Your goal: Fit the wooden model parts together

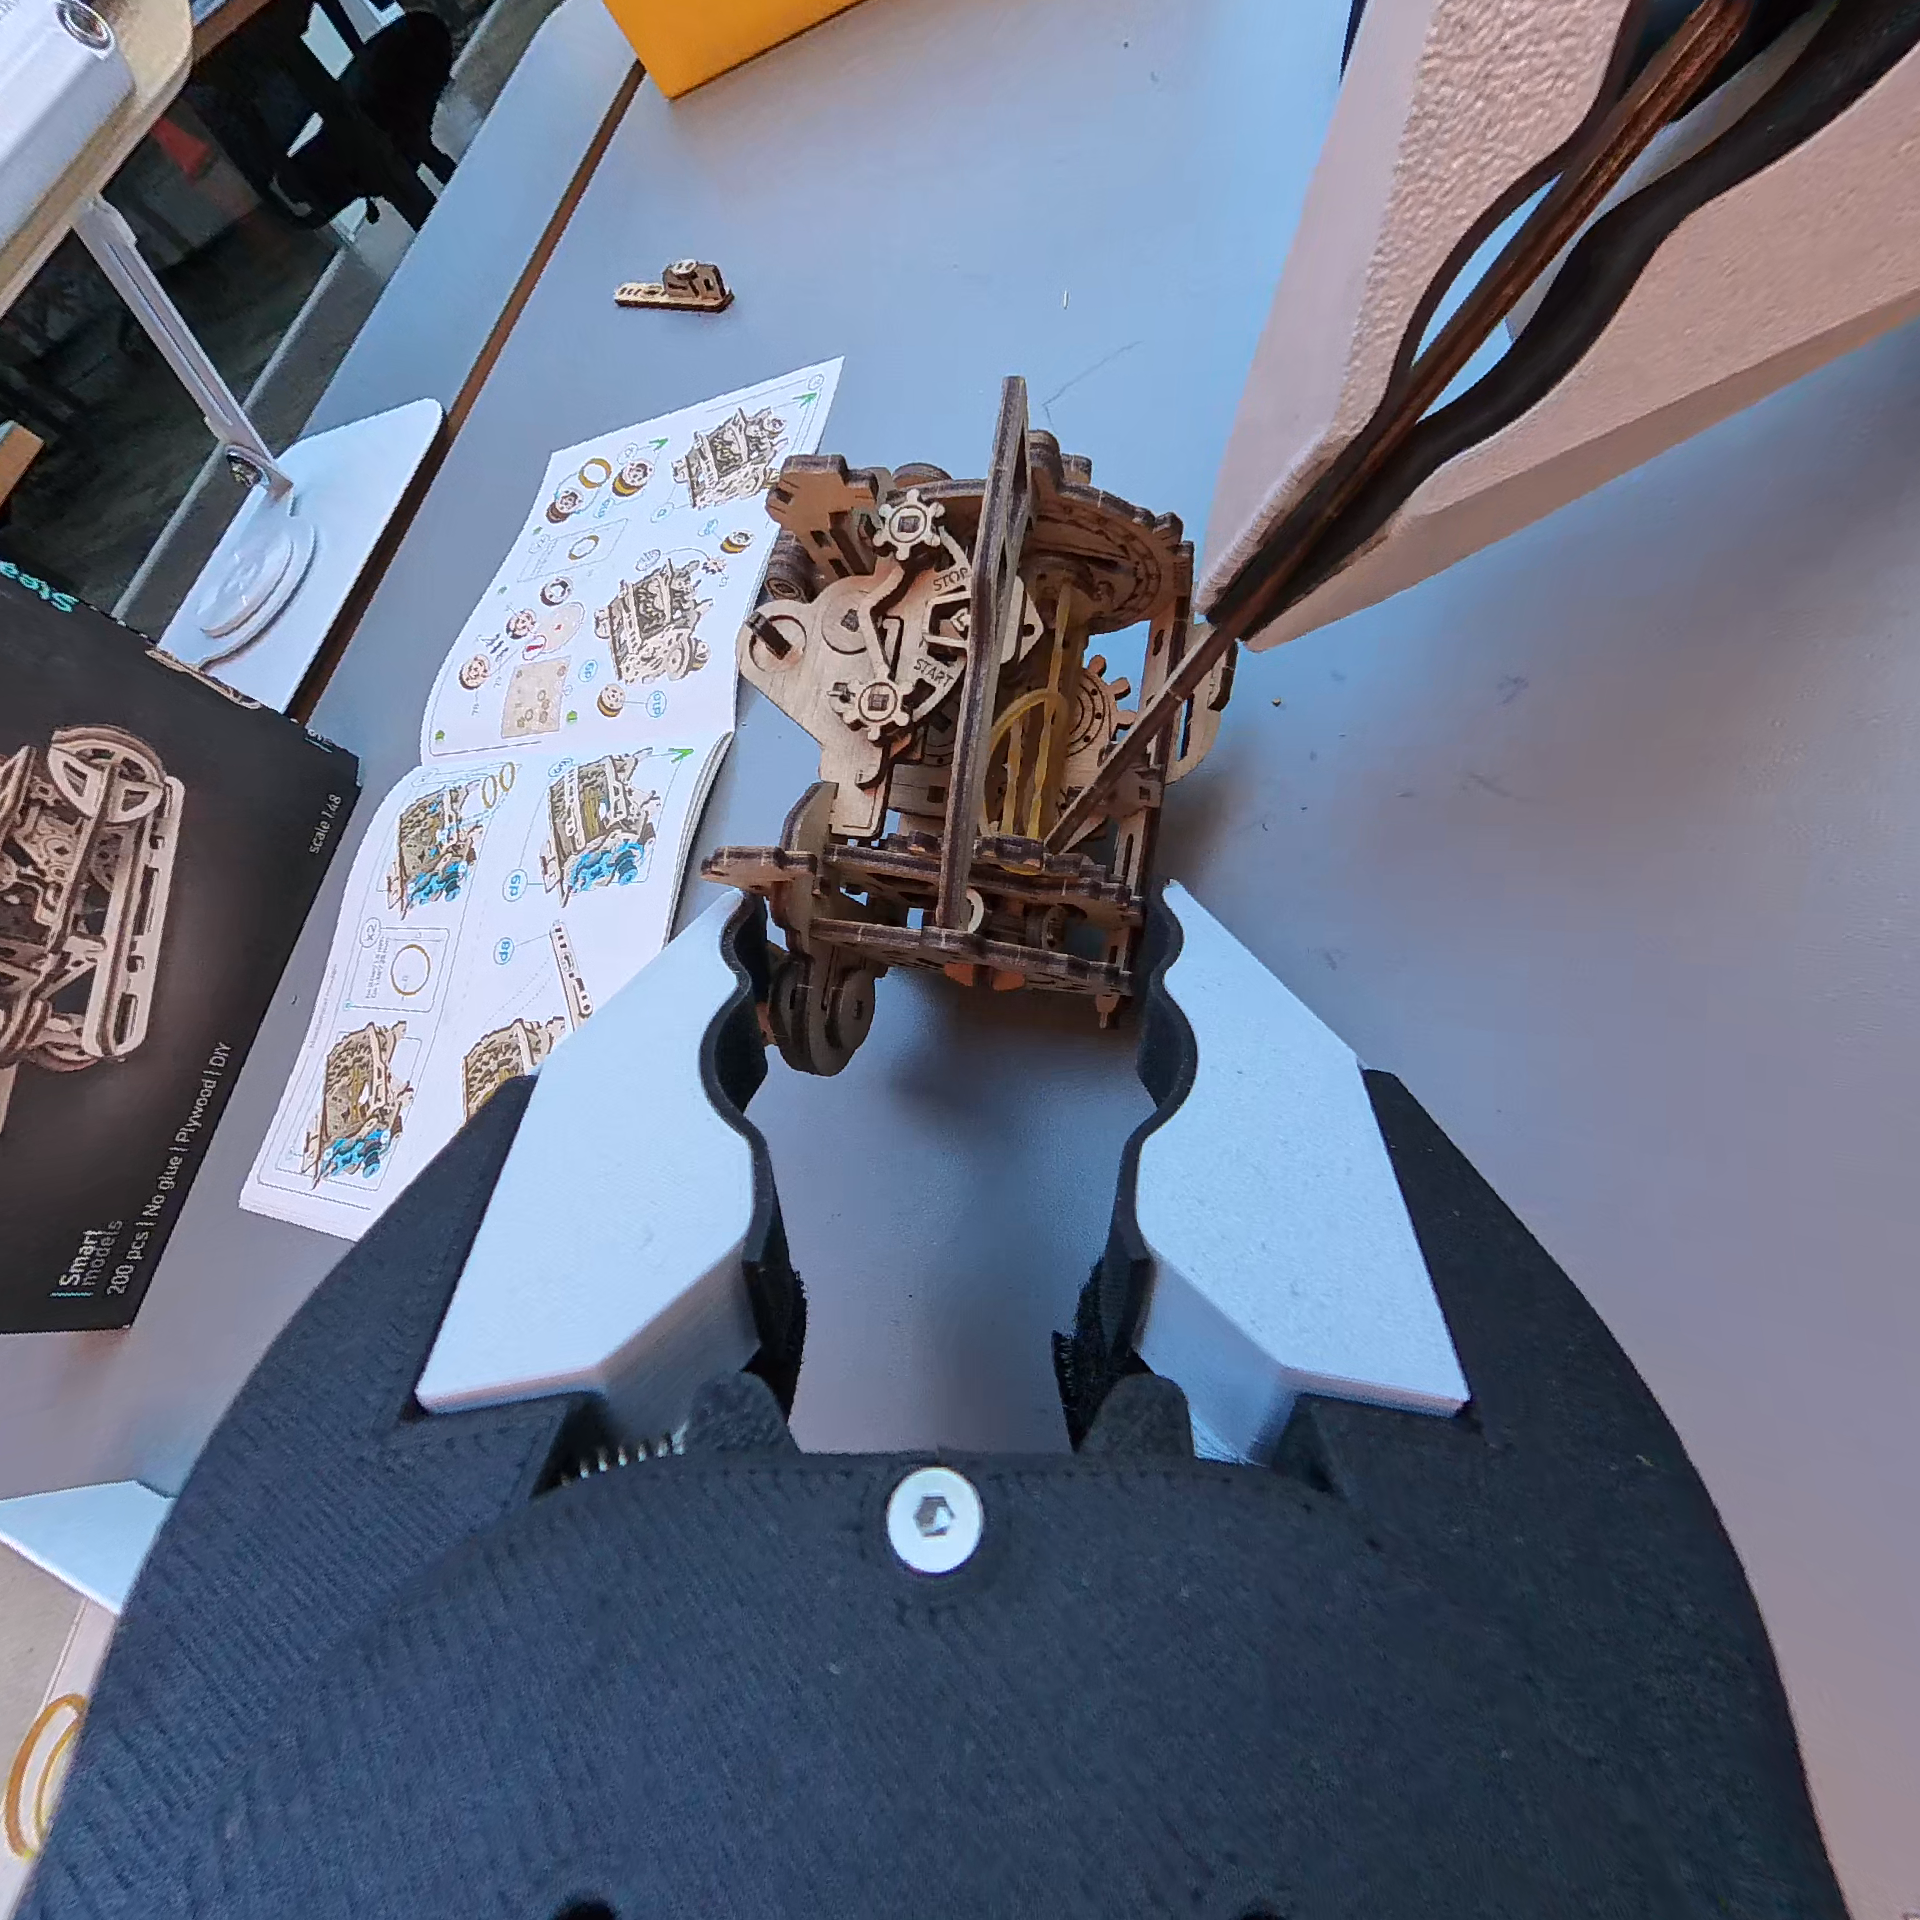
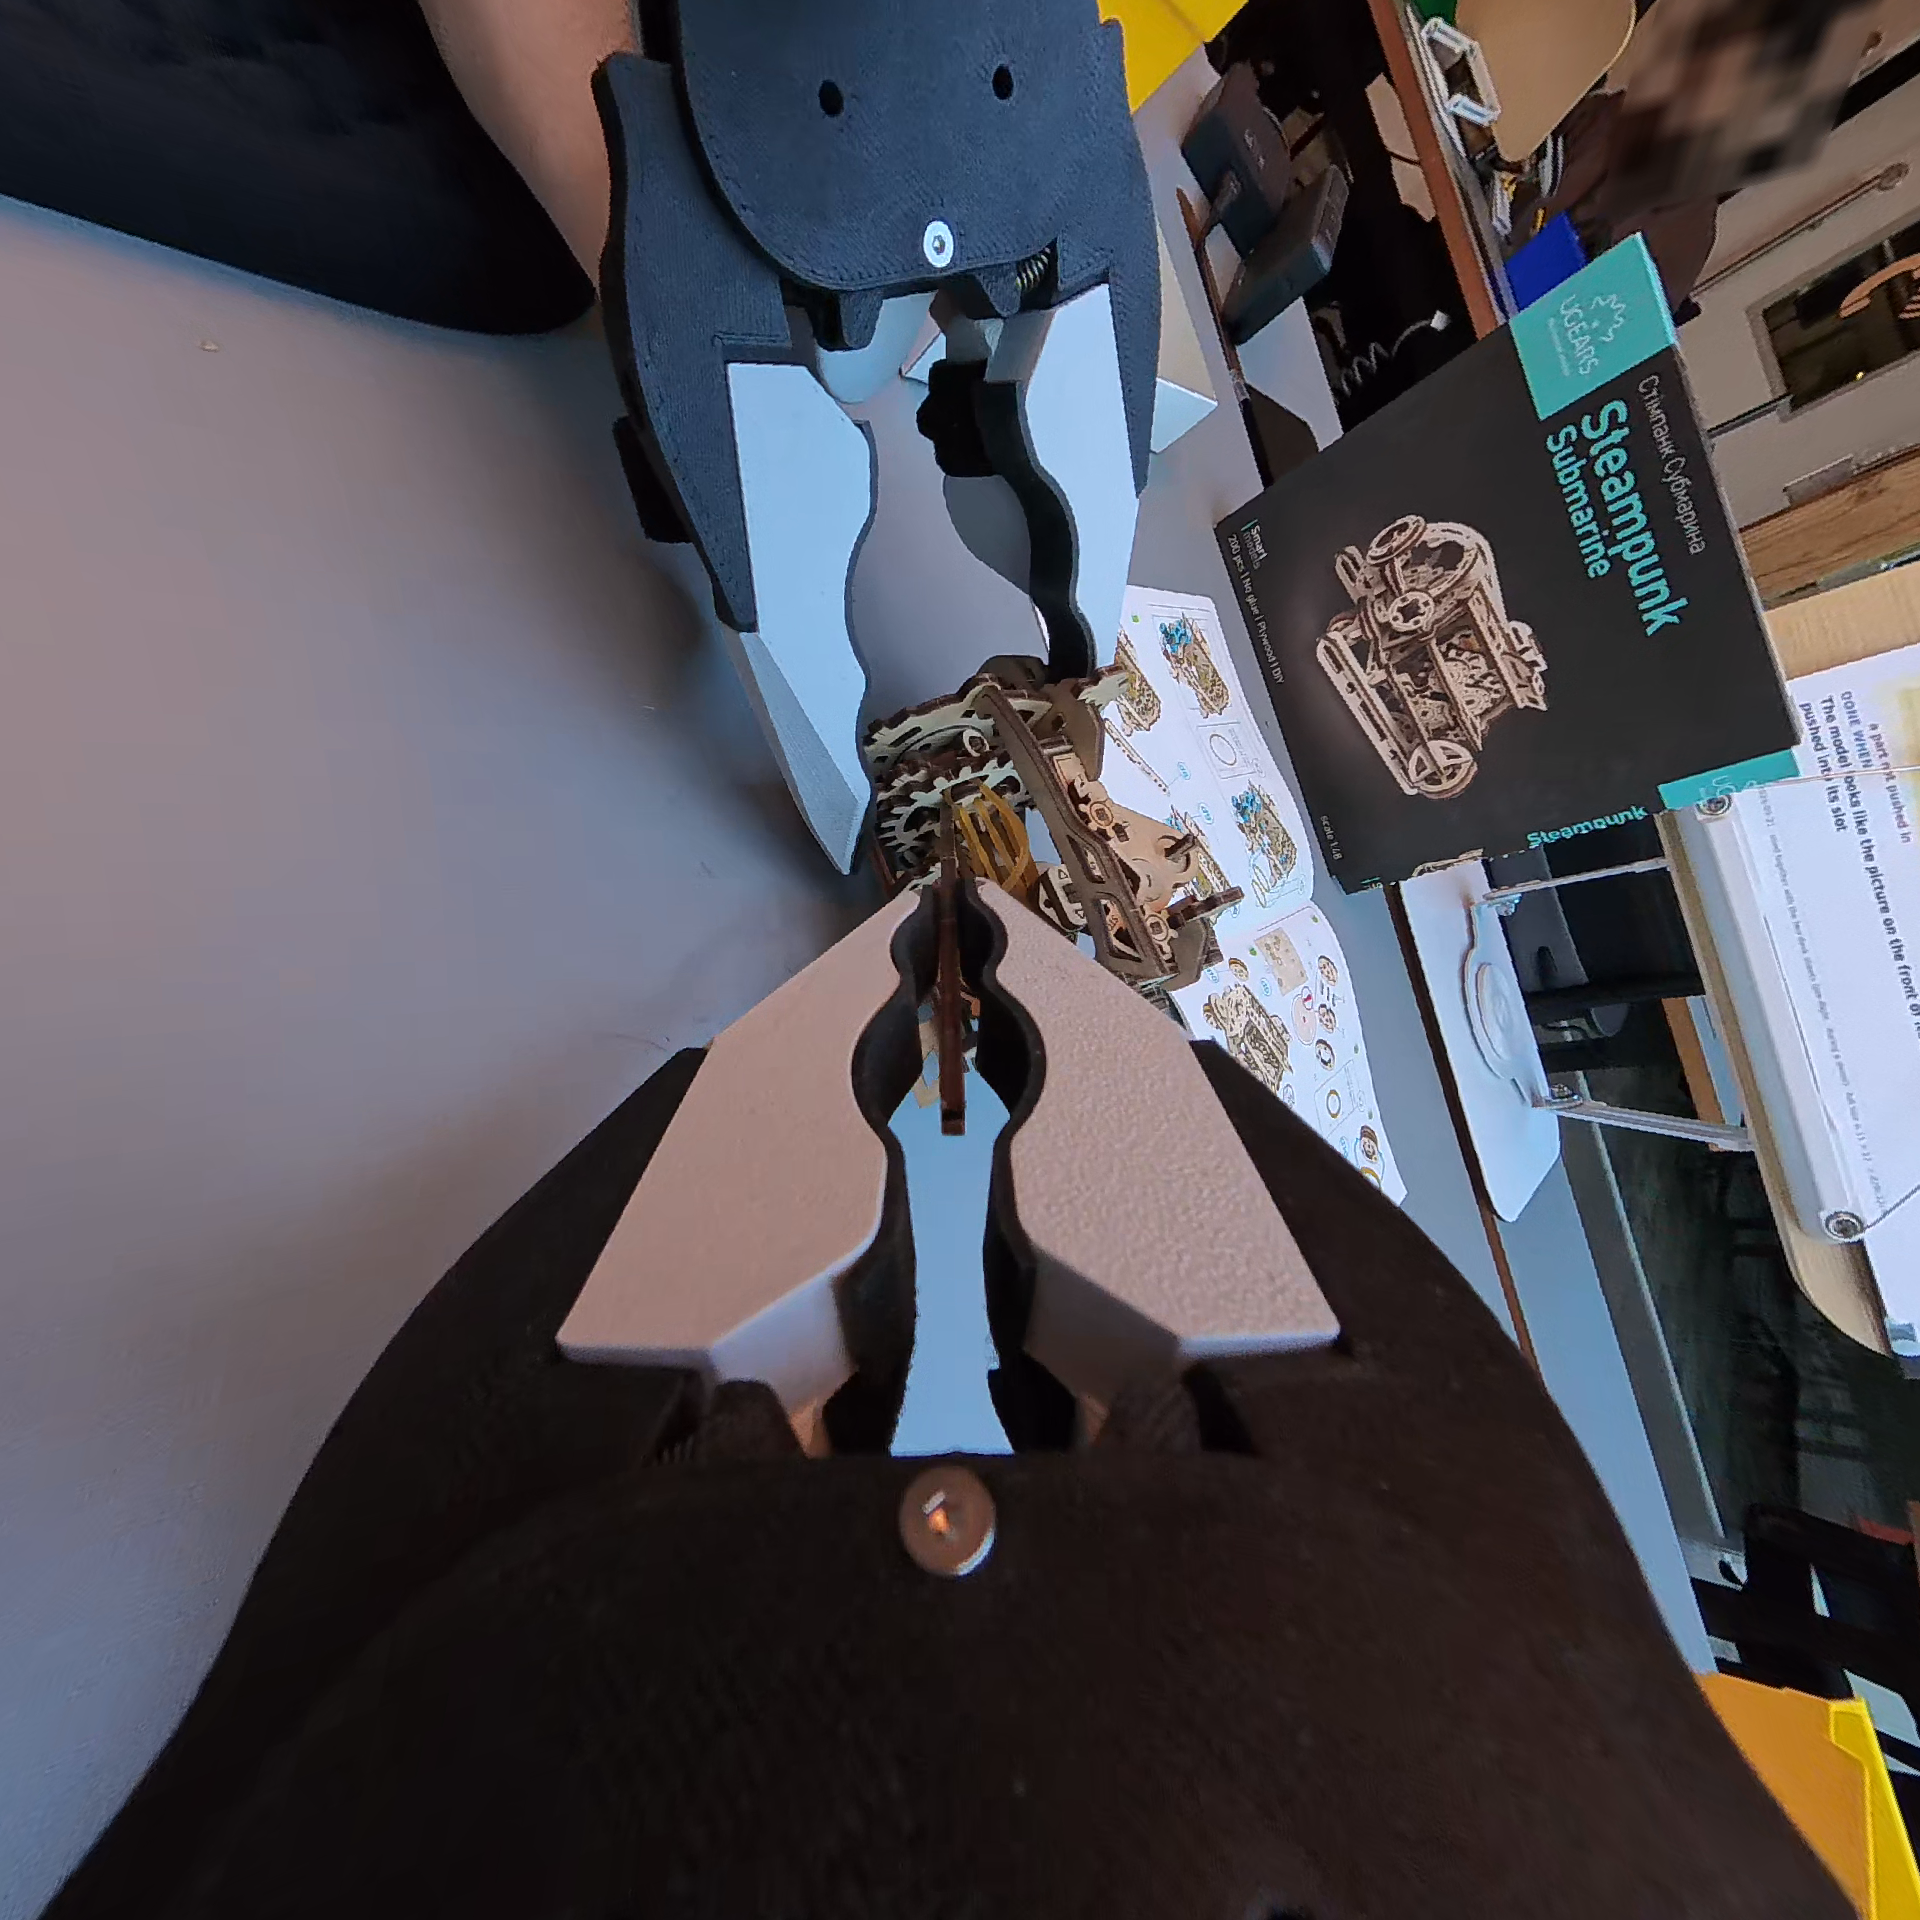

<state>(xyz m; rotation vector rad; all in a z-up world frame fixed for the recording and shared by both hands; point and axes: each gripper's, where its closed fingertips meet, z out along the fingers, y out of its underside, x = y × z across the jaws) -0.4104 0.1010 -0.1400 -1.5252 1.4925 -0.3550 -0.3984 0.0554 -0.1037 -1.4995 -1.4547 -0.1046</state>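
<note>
The partly built wooden model (image 1: 966,727) stands tilted on the grey table (image 1: 1558,935), with yellow rubber bands inside it. My left gripper (image 1: 951,914) has its jaws wide apart, and both fingertips press the sides of the model's lower frame. My right gripper (image 2: 951,894) is shut on a thin flat wooden part (image 2: 948,997), seen edge-on. It comes in from the upper right in the left wrist view (image 1: 1236,613). The part's tip (image 1: 1101,790) pokes into the model beside the rubber bands. The model (image 2: 1039,790) also shows in the right wrist view, between the two grippers.
An open instruction booklet (image 1: 582,748) lies left of the model, and a black kit box (image 1: 135,935) lies farther left. A small loose wooden piece (image 1: 675,286) lies behind. A yellow box (image 1: 717,31), a white stand base (image 1: 312,520) and a loose rubber band (image 1: 42,1766) are nearby. The gap from one gripper's tips to the other's is roughly 6 centimeters.
</note>
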